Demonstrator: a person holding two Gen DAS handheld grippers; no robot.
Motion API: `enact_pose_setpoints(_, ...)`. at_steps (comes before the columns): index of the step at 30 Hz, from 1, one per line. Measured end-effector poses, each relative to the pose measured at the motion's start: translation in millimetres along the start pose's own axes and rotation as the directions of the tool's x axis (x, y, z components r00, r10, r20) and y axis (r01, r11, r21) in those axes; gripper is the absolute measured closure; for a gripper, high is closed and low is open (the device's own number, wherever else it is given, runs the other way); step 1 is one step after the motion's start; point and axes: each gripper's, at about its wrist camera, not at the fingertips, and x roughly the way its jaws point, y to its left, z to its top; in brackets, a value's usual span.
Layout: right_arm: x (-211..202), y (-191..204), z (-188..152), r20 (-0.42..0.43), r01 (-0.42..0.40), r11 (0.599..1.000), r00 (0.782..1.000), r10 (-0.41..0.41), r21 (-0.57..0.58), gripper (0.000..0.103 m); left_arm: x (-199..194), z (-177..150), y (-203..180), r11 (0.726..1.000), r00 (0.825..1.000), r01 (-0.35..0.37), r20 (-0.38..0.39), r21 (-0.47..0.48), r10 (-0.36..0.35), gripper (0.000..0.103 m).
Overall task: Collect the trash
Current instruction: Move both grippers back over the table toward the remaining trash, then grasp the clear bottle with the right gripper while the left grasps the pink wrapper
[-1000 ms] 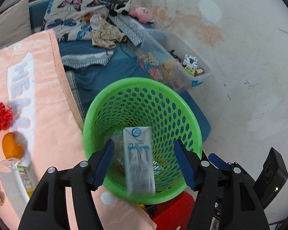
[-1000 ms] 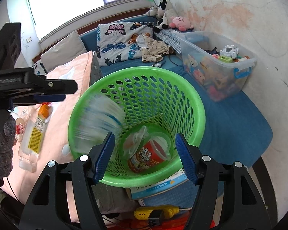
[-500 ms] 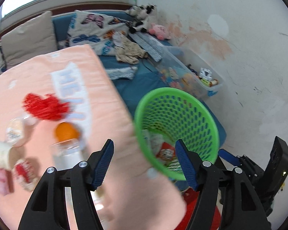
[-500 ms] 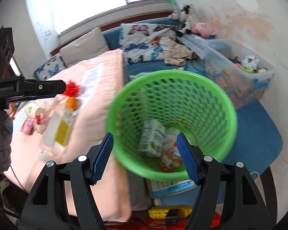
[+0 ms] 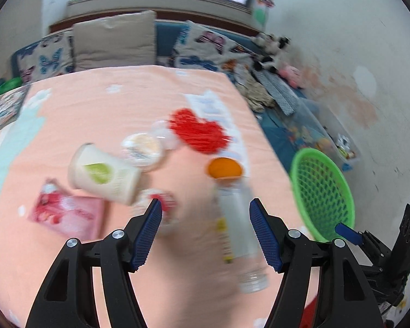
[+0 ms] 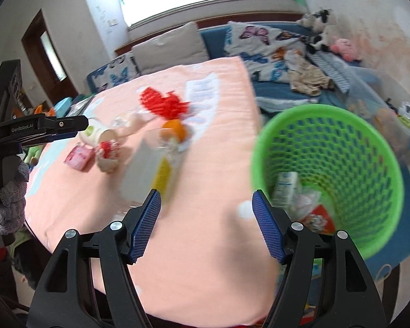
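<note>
Both views are blurred by motion. My left gripper (image 5: 203,232) is open and empty above the pink cloth (image 5: 123,104). A clear bottle with an orange cap (image 5: 235,218) lies between its fingers' line of sight. A white cup (image 5: 104,175), a round lidded tub (image 5: 142,150), a pink packet (image 5: 65,210) and a red pompom (image 5: 198,131) lie beyond. The green basket (image 5: 324,191) stands at the right. My right gripper (image 6: 205,224) is open and empty, over the cloth edge beside the basket (image 6: 369,147), which holds a carton (image 6: 285,184) and wrappers.
A clear storage box of toys (image 6: 404,120) stands behind the basket by the wall. Cushions (image 5: 114,41), clothes (image 6: 309,79) and plush toys (image 6: 341,46) lie on the blue bed at the back. The left gripper's body (image 6: 35,131) shows at the left of the right wrist view.
The carton dropped from my left gripper into the basket. Both grippers have swung left from above the basket to over the pink cloth and its litter.
</note>
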Motion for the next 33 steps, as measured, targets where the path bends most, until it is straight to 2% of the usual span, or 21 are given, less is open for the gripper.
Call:
enact_pose_setpoints(9, 28.4, 52.0, -3.4, -0.043, -0.088, 0.996, 0.995, 0.086, -0.032, 0.033, -23.6, -13.7, 79.0, 0.987, 0.995, -0.093, 0.031, -0.135, 0.098, 0.039)
enact_pose_setpoints(18, 46.4, 79.1, -34.2, -0.064, -0.052, 0.998, 0.997, 0.051, -0.027, 0.034, -35.4, -31.6, 133.7, 0.961, 0.987, -0.138, 0.043, -0.239, 0.152, 0.039)
enact_pose_setpoints(21, 57.7, 80.6, -40.6, -0.076, -0.035, 0.999, 0.996, 0.035, 0.002, 0.037, -35.7, -34.1, 154.8, 0.948, 0.985, -0.15, 0.037, -0.279, 0.167, 0.039)
enact_pose_setpoints(29, 67.5, 79.8, -45.0, -0.071, -0.047, 0.998, 0.996, 0.051, 0.052, 0.061, -27.5, -36.4, 200.6, 0.913, 0.982, -0.171, 0.017, -0.371, 0.19, 0.039)
enact_pose_setpoints(33, 59.7, 80.6, -43.1, -0.047, -0.022, 0.999, 0.999, 0.023, 0.031, 0.061, -15.7, -38.9, 221.9, 0.886, 0.99, -0.132, -0.009, -0.445, 0.143, 0.039)
